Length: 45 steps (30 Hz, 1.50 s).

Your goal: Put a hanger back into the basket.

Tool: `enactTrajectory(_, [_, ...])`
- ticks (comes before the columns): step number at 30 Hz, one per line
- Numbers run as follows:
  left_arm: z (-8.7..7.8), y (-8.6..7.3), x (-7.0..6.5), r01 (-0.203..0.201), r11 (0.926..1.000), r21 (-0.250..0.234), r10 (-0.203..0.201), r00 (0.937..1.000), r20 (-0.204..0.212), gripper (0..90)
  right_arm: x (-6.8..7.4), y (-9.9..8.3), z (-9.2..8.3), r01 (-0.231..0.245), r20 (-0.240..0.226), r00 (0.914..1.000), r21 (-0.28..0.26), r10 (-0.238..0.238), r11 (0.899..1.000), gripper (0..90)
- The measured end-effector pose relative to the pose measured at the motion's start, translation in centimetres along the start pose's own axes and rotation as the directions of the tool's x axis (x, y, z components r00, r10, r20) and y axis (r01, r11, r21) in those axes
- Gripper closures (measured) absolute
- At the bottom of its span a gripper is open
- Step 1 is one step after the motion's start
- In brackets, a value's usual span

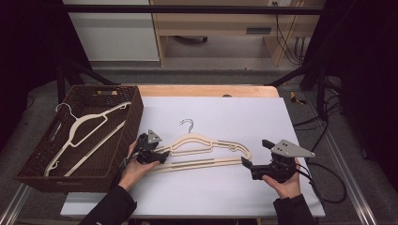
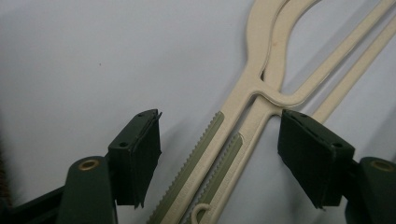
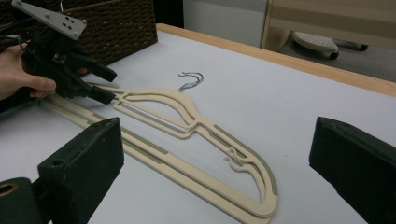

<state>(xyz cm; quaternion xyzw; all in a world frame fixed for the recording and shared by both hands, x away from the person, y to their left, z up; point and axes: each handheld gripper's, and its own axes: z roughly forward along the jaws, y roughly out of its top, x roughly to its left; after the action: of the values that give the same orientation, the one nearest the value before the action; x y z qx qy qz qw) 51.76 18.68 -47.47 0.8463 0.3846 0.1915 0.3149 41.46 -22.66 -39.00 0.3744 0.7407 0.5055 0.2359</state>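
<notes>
Left tool [image 2: 219,158] is gaping wide w/ hangers [image 2: 261,88] lying loose between its jaws on the surface [image 2: 93,60]. Right tool [image 3: 215,172] is also standing open, empty. High view is showing a basket [image 1: 133,117] w/ another hanger [image 1: 82,129].

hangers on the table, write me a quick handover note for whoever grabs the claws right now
Left claw: open, jaws astride the left end of the stacked cream hangers, pads not pressing.
Right claw: open, just short of the hangers' right end, holding nothing.
Things: the stacked hangers lie flat on the white mat; one more hanger lies in the wicker basket at the left.
Done: one hanger is in the basket.
Left: probably grip the table hangers and move them into the basket.
</notes>
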Motion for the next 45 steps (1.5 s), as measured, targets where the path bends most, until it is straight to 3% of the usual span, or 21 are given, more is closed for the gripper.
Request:
enactTrajectory(2, [-0.1, 0.1, -0.1, 0.008, 0.9999, 0.010, -0.008, 0.9996, 0.027, 43.1, 0.0, 0.0, 0.0, 0.003, -0.004, 1.0000, -0.001, -0.003, 1.000, 3.5])
enactTrajectory(4, [-0.2, 0.1, -0.2, 0.011, 0.9999, 0.013, -0.012, 0.9990, 0.043, 48.2, 0.0, 0.0, 0.0, 0.002, -0.003, 1.0000, 0.000, -0.002, 1.000, 3.6])
enactTrajectory(8, [-0.5, 0.2, -0.6, -0.013, 0.9993, 0.034, 0.011, 0.9982, 0.058, 64.0, 0.0, 0.0, 0.0, 0.000, -0.004, 1.0000, 0.000, 0.000, 1.000, 3.5])
enactTrajectory(11, [-0.7, 0.3, -0.9, -0.015, 0.9987, 0.050, 0.012, 0.9979, 0.064, 68.4, 0.0, 0.1, -0.2, -0.002, -0.004, 1.0000, -0.003, 0.002, 1.000, 3.5])
enactTrajectory(16, [-1.2, 0.3, -1.4, -0.051, 0.9963, 0.069, 0.047, 0.9974, 0.054, 71.2, 0.0, 0.1, -0.3, -0.007, -0.005, 1.0000, -0.008, 0.007, 1.000, 3.6])
enactTrajectory(25, [-1.5, 0.3, -1.3, -0.039, 0.9977, 0.055, 0.036, 0.9976, 0.059, 74.8, 0.0, 0.1, -0.2, -0.002, -0.005, 1.0000, -0.006, 0.002, 1.000, 3.6])
enactTrajectory(29, [-1.8, 0.4, -1.7, -0.050, 0.9973, 0.053, 0.045, 0.9942, 0.098, 77.7, 0.0, 0.1, -0.3, -0.006, -0.007, 1.0000, -0.009, 0.006, 1.000, 3.6])
enactTrajectory(30, [-1.8, 0.4, -1.7, -0.058, 0.9969, 0.053, 0.053, 0.9940, 0.096, 77.6, -0.1, 0.1, -0.3, -0.006, -0.008, 0.9999, -0.010, 0.006, 1.000, 3.6])
enactTrajectory(33, [-1.4, 0.2, -1.3, -0.032, 0.9987, 0.040, 0.028, 0.9945, 0.101, 71.5, 0.0, 0.1, -0.3, -0.003, -0.009, 1.0000, -0.007, 0.003, 1.000, 3.6])
enactTrajectory(38, [-1.5, 0.2, -1.8, -0.036, 0.9984, 0.043, 0.031, 0.9934, 0.110, 64.1, 0.0, 0.1, -0.2, 0.001, -0.008, 1.0000, -0.005, -0.001, 1.000, 3.6])
enactTrajectory(40, [-1.6, 0.1, -1.9, -0.032, 0.9982, 0.051, 0.026, 0.9935, 0.111, 67.0, 0.0, 0.1, -0.3, -0.002, -0.012, 0.9999, -0.007, 0.002, 1.000, 3.6])
enactTrajectory(41, [-1.7, 0.1, -1.9, -0.023, 0.9959, 0.088, 0.012, 0.9913, 0.131, 72.8, 0.1, 0.2, -0.3, -0.004, -0.012, 0.9999, -0.008, 0.004, 1.000, 3.6])
enactTrajectory(43, [-1.7, -0.3, -2.4, -0.035, 0.9965, 0.076, 0.026, 0.9920, 0.123, 74.2, 0.1, 0.2, -0.4, 0.001, -0.010, 0.9999, -0.013, -0.001, 1.000, 3.6])
enactTrajectory(45, [-2.1, -0.3, -2.6, -0.046, 0.9940, 0.099, 0.032, 0.9903, 0.135, 74.9, 0.0, 0.3, -0.5, -0.001, -0.011, 0.9999, -0.019, 0.001, 1.000, 3.6])
